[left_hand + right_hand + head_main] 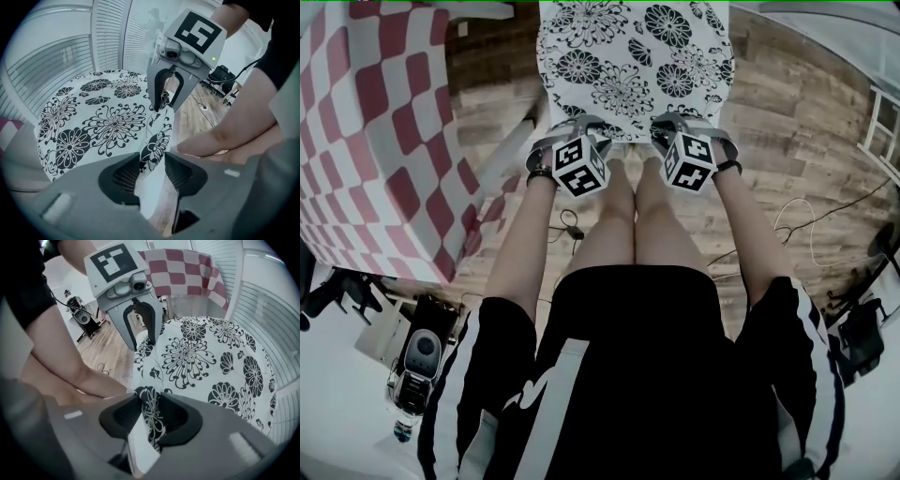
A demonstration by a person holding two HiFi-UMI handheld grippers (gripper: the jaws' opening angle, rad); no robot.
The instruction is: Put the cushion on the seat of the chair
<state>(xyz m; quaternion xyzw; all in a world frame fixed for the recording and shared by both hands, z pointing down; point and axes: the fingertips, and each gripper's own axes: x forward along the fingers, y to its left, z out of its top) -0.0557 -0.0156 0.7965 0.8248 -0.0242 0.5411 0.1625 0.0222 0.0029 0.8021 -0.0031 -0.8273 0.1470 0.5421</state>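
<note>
The cushion [633, 56], white with black flowers, lies flat in front of the person's knees, and whatever it rests on is hidden beneath it. White slats [61, 61] rise behind it. My left gripper [578, 125] is at the cushion's near left edge. Its jaws [153, 157] stand wide, with the cushion's edge [152, 147] loose between them and a gap beside it. My right gripper [675, 124] is at the near right edge. Its jaws [151, 399] stand a little apart, and a fold of the cushion [152, 416] fills the narrow gap.
A table under a red-and-white checked cloth [375, 141] stands close on the left. The floor [787, 122] is wooden planks, with cables [806, 225] on the right. Equipment [417, 361] stands at the lower left. The person's legs [623, 216] are right at the cushion's near edge.
</note>
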